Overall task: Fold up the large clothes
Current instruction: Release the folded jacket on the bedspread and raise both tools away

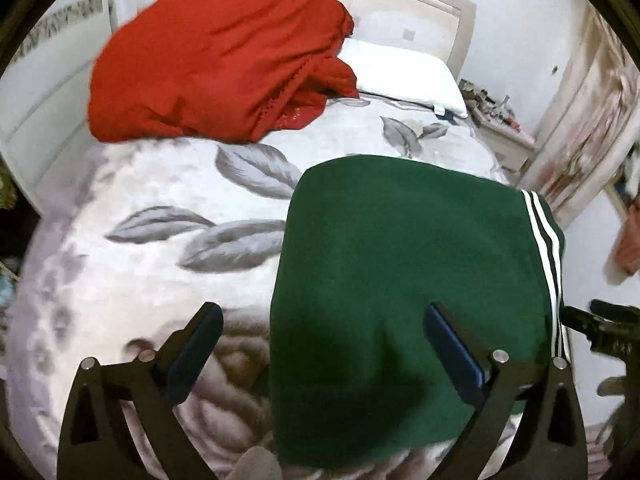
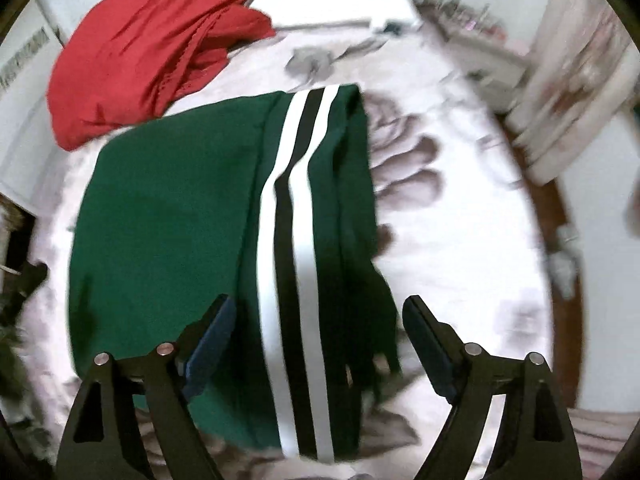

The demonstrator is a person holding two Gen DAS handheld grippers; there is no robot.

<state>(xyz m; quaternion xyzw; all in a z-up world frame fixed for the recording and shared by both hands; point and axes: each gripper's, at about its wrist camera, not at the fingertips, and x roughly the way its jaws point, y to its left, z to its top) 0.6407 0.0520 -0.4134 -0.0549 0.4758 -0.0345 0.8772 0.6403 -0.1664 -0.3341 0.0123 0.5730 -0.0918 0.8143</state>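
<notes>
A folded green garment (image 1: 400, 260) with white stripes lies on the bed (image 1: 140, 260), a crumpled red garment (image 1: 216, 64) behind it near the pillow (image 1: 404, 76). The left hand-held gripper (image 1: 324, 340) and right hand-held gripper (image 2: 316, 328) both hang above it, jaws spread wide, gripping nothing.

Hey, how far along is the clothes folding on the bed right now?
Done, by the look of it: the green garment with white stripes lies folded flat on the bedspread. In hand: nothing; the left gripper and right gripper are both open above it, pads off the cloth. Left: the red garment sits in a rumpled heap near the pillow, unfolded.
</notes>
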